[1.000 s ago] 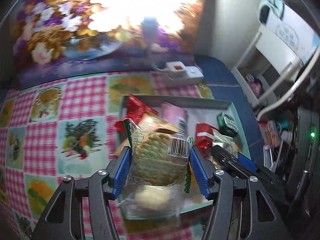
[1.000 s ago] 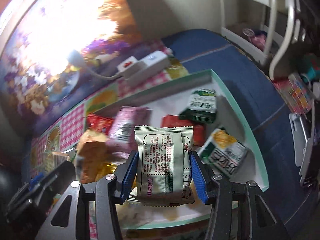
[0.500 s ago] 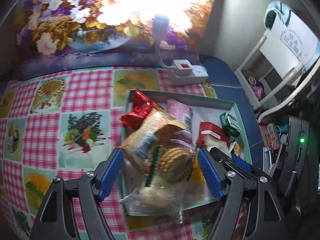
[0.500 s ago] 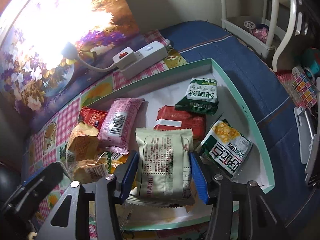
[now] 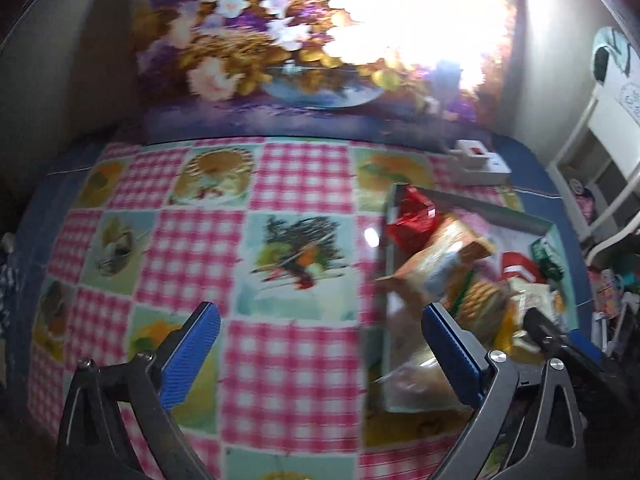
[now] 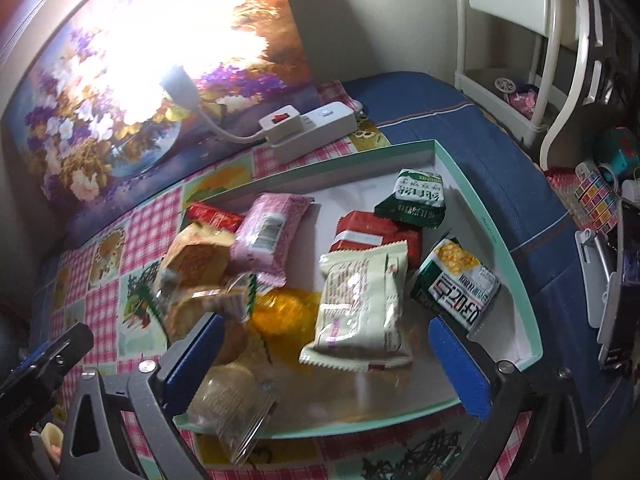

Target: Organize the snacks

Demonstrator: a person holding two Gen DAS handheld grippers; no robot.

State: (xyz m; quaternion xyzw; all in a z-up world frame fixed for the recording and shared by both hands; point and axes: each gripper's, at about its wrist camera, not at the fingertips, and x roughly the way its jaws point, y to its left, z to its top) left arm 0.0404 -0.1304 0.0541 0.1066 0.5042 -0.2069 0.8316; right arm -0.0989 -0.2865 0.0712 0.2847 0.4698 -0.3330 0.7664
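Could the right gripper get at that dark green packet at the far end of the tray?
Probably yes: the right gripper, its jaws opening and empty, faces the dark green packet, which lies uncovered on top in the tray.

- Tray [image 6: 516, 276]: shallow, white floor, mint-green rim, on the checked cloth; holds all the snacks.
- Cream packet [image 6: 362, 300]: lying flat near the middle, printed back up, crimped ends near and far.
- Red packet [image 6: 378, 234]: flat, just beyond the cream packet, partly under it.
- Green packet [image 6: 414, 200]: far right, overlapping the red packet's corner.
- Corn packet [image 6: 456, 280]: green and white, tilted, right of the cream packet, by the right rim.
- Pink packet [image 6: 270, 236]: barcode up, left of centre.
- Yellow sweet [image 6: 282, 312]: beside the cream packet's left edge.
- Biscuit packs [image 6: 200, 280]: clear wrappers, heaped at the left, blurred.
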